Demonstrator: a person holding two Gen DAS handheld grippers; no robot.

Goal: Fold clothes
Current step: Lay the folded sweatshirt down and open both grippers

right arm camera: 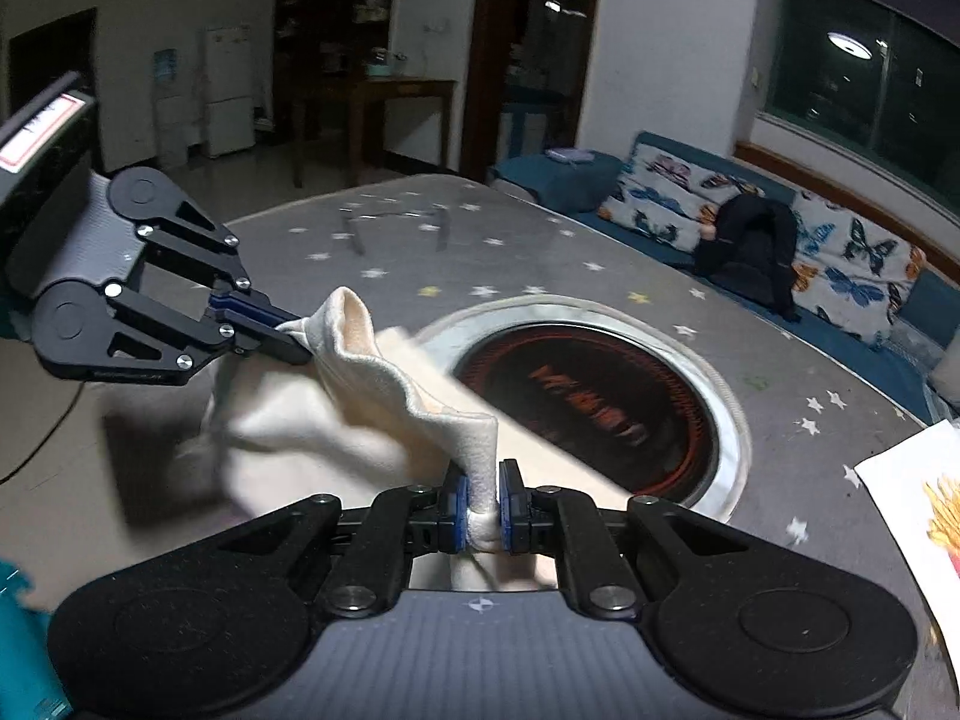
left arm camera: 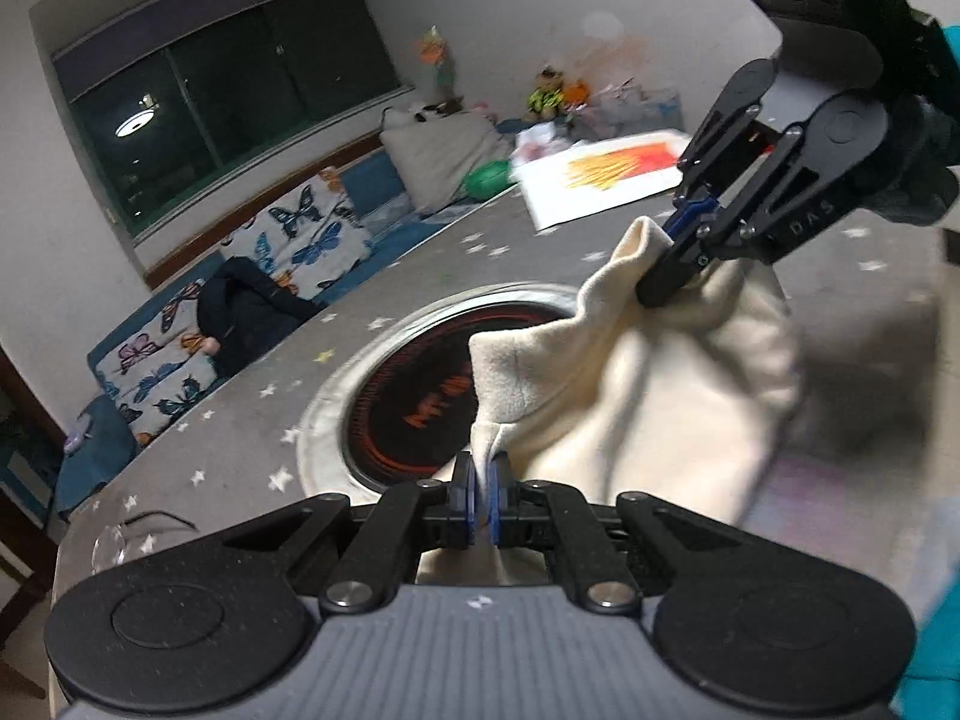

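Our left gripper (left arm camera: 480,495) and right gripper (right arm camera: 480,495) each clamp the cream cloth (left arm camera: 648,396), hanging over the starred worktop (left arm camera: 240,438) and its burner (left arm camera: 414,396).

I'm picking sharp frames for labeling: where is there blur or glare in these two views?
Left wrist view: the cream garment smears at its lower right; a ceiling lamp reflects in the window. Right wrist view: the garment's lower left is blurred, the cooktop lettering streaked; both grippers stay sharp.

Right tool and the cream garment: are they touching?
Touching. The right wrist view shows the right tool with its pads pinching a bunched edge of the cream garment.
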